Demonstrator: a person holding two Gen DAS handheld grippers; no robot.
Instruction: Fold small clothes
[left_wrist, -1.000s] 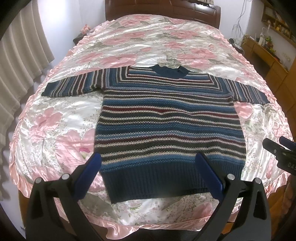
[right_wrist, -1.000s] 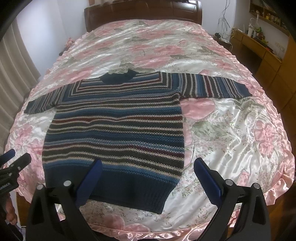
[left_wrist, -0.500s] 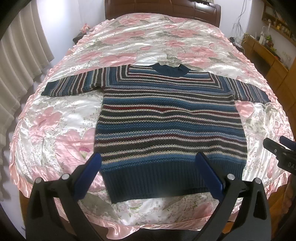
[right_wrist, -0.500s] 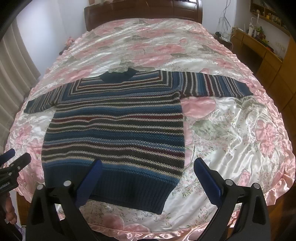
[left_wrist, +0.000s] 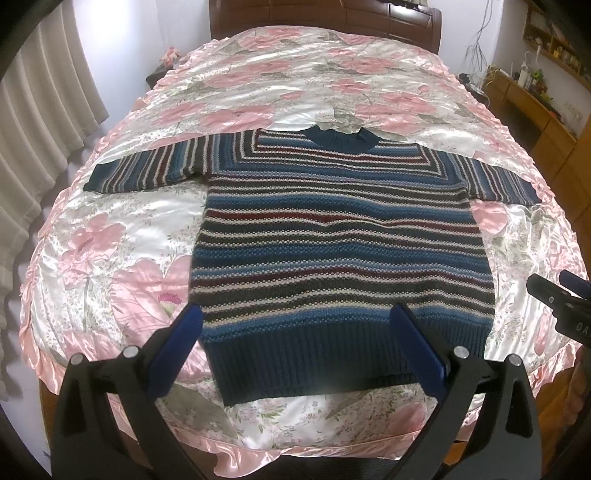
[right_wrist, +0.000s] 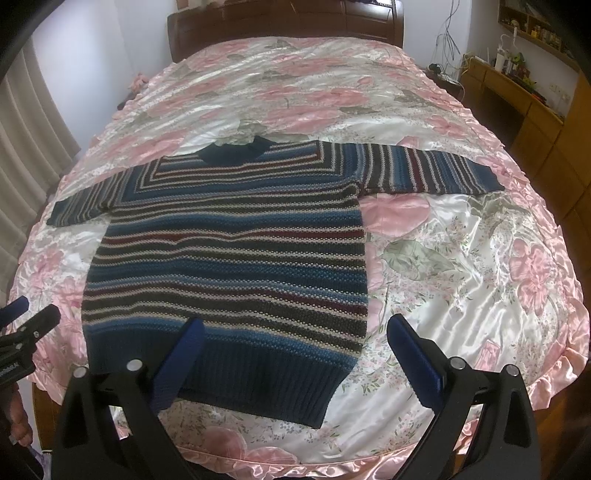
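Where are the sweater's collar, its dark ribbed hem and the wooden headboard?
collar (left_wrist: 343, 137), left wrist view, on the dark neck band.
ribbed hem (left_wrist: 332, 358), left wrist view, mid hem between the open gripper's fingers.
headboard (right_wrist: 284, 22), right wrist view, on the dark wood panel.

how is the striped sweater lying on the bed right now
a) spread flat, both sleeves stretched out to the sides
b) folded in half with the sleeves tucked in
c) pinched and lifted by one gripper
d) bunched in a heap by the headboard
a: the striped sweater lies flat on the floral bedspread with a sleeve out to each side, and the left gripper and right gripper both stand open, gripping nothing.
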